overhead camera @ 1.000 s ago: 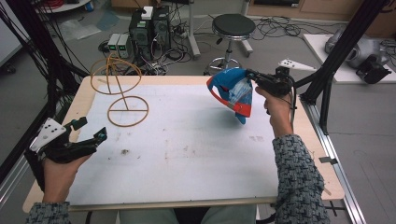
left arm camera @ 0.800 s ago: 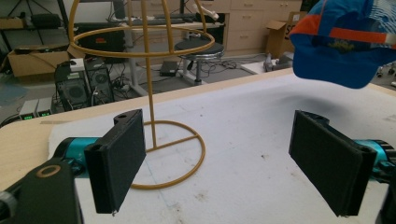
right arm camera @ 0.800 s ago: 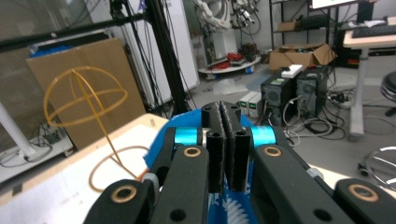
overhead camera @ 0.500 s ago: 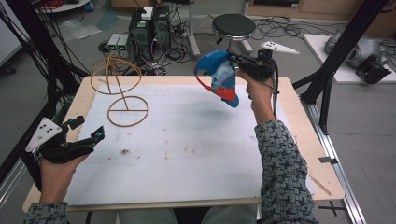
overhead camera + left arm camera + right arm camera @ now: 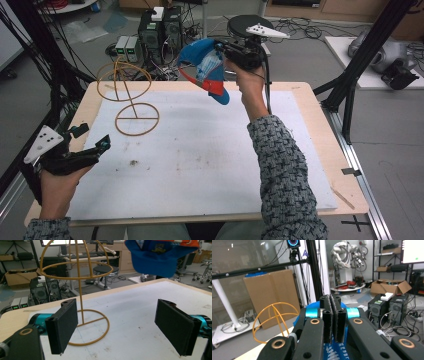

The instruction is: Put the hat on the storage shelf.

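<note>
A blue cap (image 5: 204,69) with a red-edged brim hangs in the air over the table's far edge, and my right gripper (image 5: 220,50) is shut on it. In the right gripper view its pads (image 5: 332,315) press together on the blue cap (image 5: 337,350). A yellow wire hat stand (image 5: 127,90) rises at the table's far left; its dome (image 5: 273,317) lies ahead and to the left in the right gripper view. My left gripper (image 5: 90,137) rests open near the table's left edge, its jaws wide apart with nothing between them (image 5: 120,327). The stand (image 5: 82,295) and the cap (image 5: 160,257) lie beyond it.
A white mat (image 5: 200,155) covers the wooden table (image 5: 305,100). Black frame posts (image 5: 360,65) stand at both sides. Computer cases (image 5: 157,27) and a stool (image 5: 245,22) sit on the floor behind the table.
My right hand has carried the cap to the left and upward, toward the wire stand. The left gripper has stayed where it was.
</note>
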{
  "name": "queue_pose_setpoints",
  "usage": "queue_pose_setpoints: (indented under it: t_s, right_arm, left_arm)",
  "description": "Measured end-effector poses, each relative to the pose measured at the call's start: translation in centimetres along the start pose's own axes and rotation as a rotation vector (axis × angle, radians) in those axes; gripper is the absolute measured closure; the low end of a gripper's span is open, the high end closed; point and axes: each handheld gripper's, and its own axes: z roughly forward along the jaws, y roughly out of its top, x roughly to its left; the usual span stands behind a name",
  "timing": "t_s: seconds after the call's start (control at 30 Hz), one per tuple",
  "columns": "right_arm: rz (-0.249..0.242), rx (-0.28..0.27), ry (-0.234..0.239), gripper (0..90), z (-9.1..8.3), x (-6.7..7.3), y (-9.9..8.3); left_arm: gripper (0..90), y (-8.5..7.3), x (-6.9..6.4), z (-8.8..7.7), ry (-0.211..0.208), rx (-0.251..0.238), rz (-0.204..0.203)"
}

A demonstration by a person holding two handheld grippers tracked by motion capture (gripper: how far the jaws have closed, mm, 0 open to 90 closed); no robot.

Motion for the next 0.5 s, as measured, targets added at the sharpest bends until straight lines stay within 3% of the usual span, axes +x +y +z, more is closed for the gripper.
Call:
queue_pose_setpoints:
  t_s: [0.5]
  right_arm:
    - [0.035, -0.020, 0.005, 89.0, 5.3, 2.8, 0.8]
  left_arm:
    - [18.9, 0.4, 0.1, -0.4, -0.007, -0.013, 0.002]
